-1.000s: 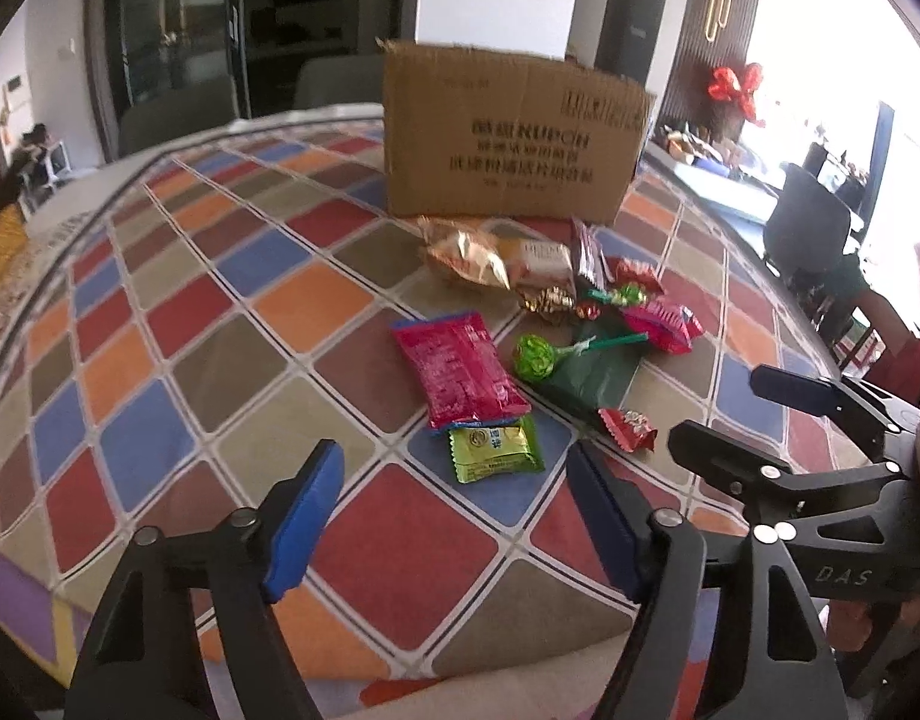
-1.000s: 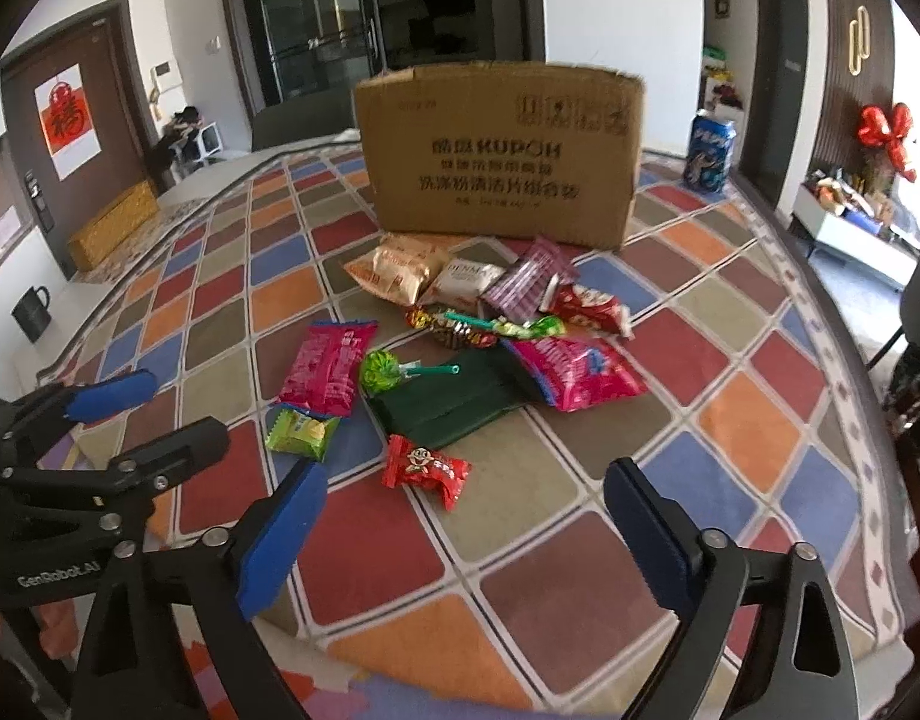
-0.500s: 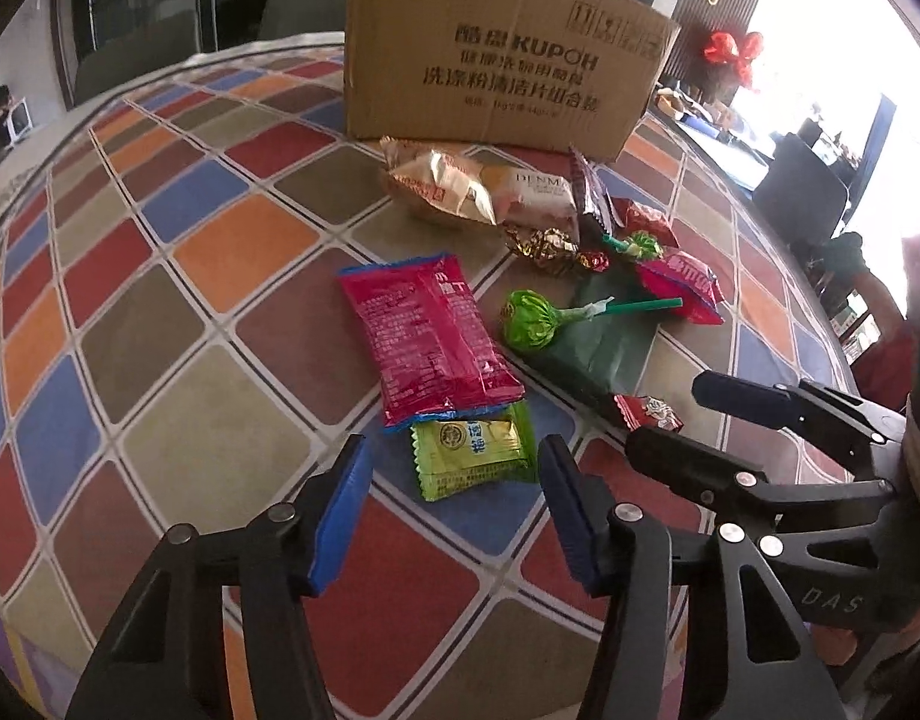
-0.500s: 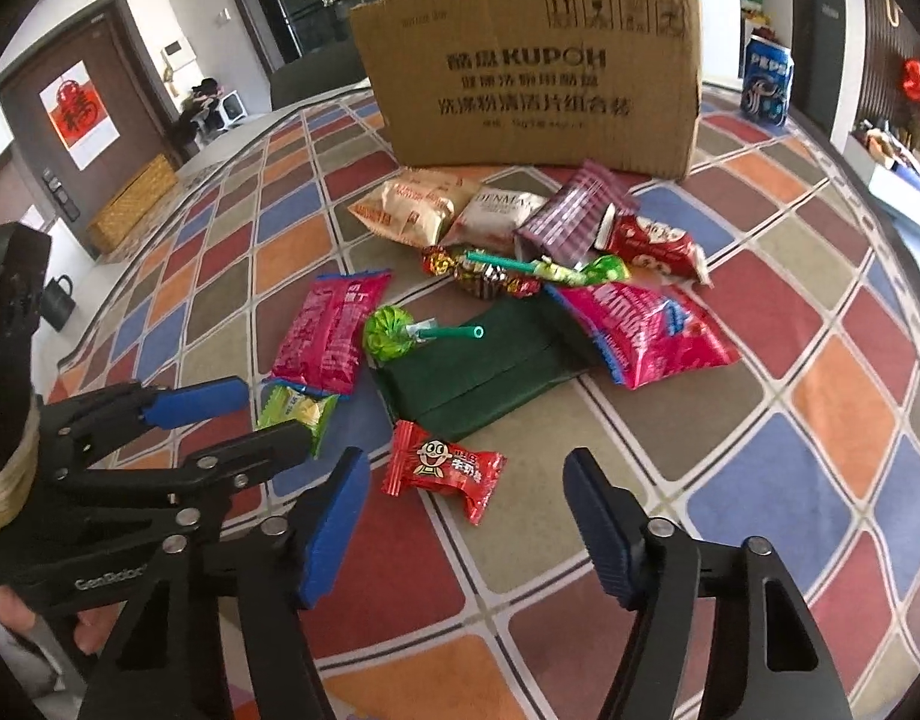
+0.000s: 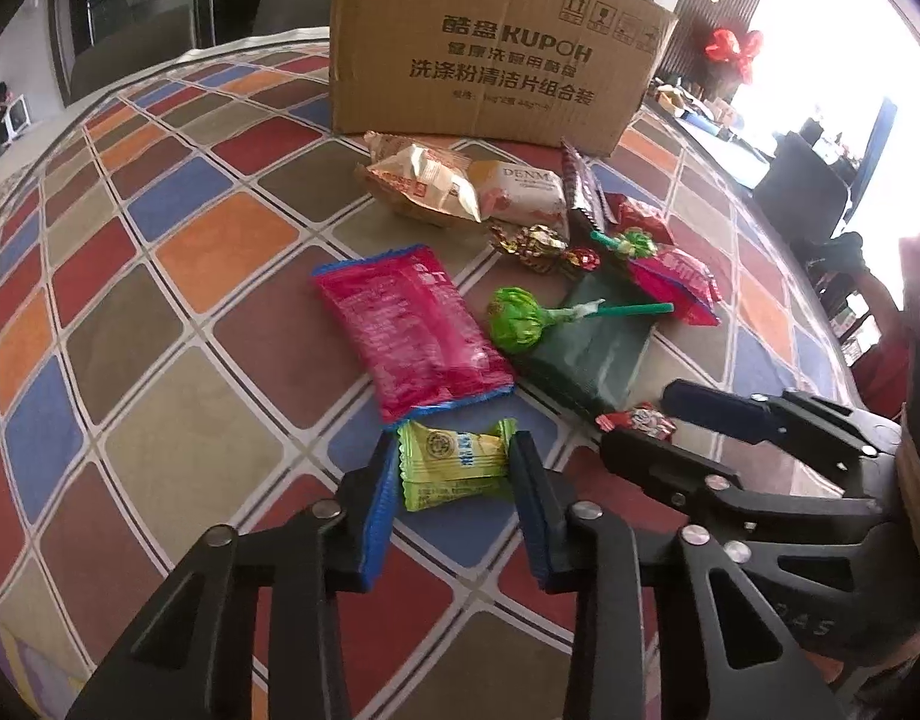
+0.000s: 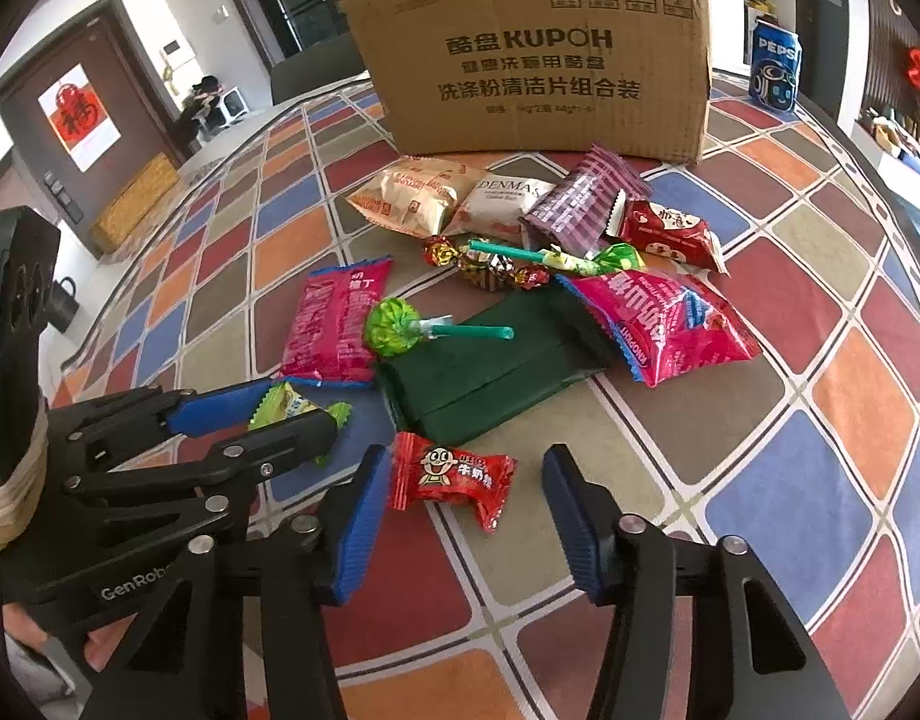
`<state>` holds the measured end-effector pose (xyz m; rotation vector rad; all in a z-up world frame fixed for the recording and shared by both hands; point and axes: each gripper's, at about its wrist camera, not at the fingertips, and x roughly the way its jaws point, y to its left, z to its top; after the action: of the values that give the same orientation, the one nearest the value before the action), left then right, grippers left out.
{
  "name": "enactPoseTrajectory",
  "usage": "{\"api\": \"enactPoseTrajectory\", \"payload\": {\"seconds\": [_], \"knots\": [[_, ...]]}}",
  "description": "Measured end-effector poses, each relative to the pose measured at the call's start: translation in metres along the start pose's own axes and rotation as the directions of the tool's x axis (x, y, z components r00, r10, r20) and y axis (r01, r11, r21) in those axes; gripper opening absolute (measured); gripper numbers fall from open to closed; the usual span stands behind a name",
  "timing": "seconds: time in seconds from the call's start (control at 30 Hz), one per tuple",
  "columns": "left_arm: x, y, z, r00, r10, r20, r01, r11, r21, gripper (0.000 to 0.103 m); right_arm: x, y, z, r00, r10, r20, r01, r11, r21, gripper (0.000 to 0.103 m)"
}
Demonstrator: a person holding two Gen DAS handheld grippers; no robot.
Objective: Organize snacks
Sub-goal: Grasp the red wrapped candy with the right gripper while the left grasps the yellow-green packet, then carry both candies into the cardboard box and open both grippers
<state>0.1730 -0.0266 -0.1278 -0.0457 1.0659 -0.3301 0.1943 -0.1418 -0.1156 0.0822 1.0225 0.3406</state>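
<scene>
Below, we read each view against the cardboard box (image 5: 496, 48) as landmark.

Left wrist view: we see the box upright at the far side of the chequered tablecloth (image 5: 160, 312), with the snack pile in front of it. Nearest the box lie a tan packet (image 5: 424, 183) and a white packet (image 5: 520, 195); nearer to us come a pink pouch (image 5: 409, 330), a green lollipop (image 5: 520, 324) resting on a dark green pack (image 5: 598, 354), and, farthest from the box, a green candy (image 5: 454, 465). Our left gripper (image 5: 454, 474) has just been closing; its blue pads now press both ends of the green candy, which lies on the cloth. To the right, the right gripper (image 5: 658, 420) brackets a red candy (image 5: 640, 420).

Right wrist view: we see the box (image 6: 538, 54) again at the far side, a Pepsi can (image 6: 775, 69) beside its right end. The red candy (image 6: 451, 477) lies on the cloth in front of the dark green pack (image 6: 490, 384), well away from the box. Our right gripper (image 6: 460, 480) has just been closing too; the candy sits between the pads, the left pad at its wrapper end, the right pad clear of it. At left, the left gripper (image 6: 280, 414) pinches the green candy (image 6: 286, 405).
</scene>
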Motion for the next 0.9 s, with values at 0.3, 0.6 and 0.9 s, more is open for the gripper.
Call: {"api": "enactPoseTrajectory", "payload": {"seconds": [0.3,0.6,0.9], "knots": [[-0.006,-0.003,-0.005,0.999,-0.052,0.002,0.052,0.998,-0.019,0.030,-0.003,0.003,-0.004,1.000,0.020,0.001,-0.020,1.000,-0.012,0.028],[-0.029,-0.010,0.000,0.998,-0.021,0.066,0.021,1.000,-0.004,0.030,-0.021,0.005,-0.001,0.998,0.015,0.055,-0.015,1.000,-0.007,0.028],[-0.056,-0.019,0.018,0.986,0.023,0.166,-0.028,0.999,0.028,0.030,-0.044,0.006,0.010,0.991,0.004,0.133,-0.001,1.000,-0.023,0.028]]}}
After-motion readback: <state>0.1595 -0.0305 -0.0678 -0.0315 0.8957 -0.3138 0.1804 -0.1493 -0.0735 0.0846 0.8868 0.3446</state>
